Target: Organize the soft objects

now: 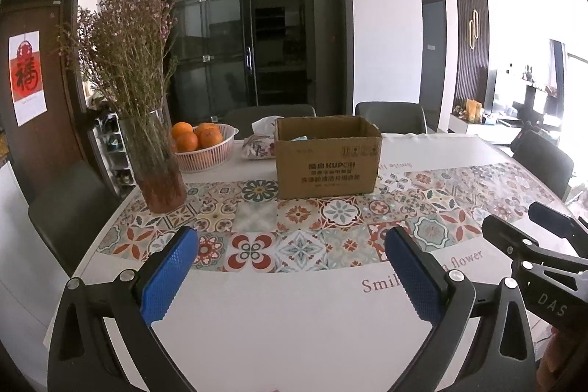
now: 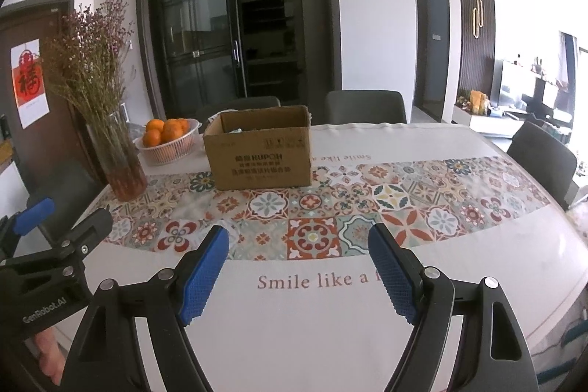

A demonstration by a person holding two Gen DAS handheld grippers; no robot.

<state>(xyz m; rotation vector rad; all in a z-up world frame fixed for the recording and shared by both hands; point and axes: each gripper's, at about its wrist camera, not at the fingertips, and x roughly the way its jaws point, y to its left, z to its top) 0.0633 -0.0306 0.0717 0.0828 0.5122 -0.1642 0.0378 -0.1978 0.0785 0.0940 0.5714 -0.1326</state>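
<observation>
An open cardboard box [image 1: 327,158] [image 2: 259,149] stands on the patterned tablecloth [image 1: 257,219] toward the far side of the table; something pale shows just inside its rim. A floral soft pack [image 1: 259,144] lies behind the box on its left, with a white tissue poking up. My left gripper [image 1: 292,239] hovers open over the near part of the table, nothing between its blue pads [image 1: 167,276]. My right gripper [image 2: 297,237] is open too, empty, over the printed lettering. Each gripper appears at the edge of the other's view.
A glass vase of dried flowers [image 1: 158,164] [image 2: 121,168] stands at the left. A white basket of oranges [image 1: 205,149] [image 2: 169,142] sits behind it. Grey chairs [image 1: 391,116] ring the table. Dark glass doors [image 1: 242,24] fill the back wall.
</observation>
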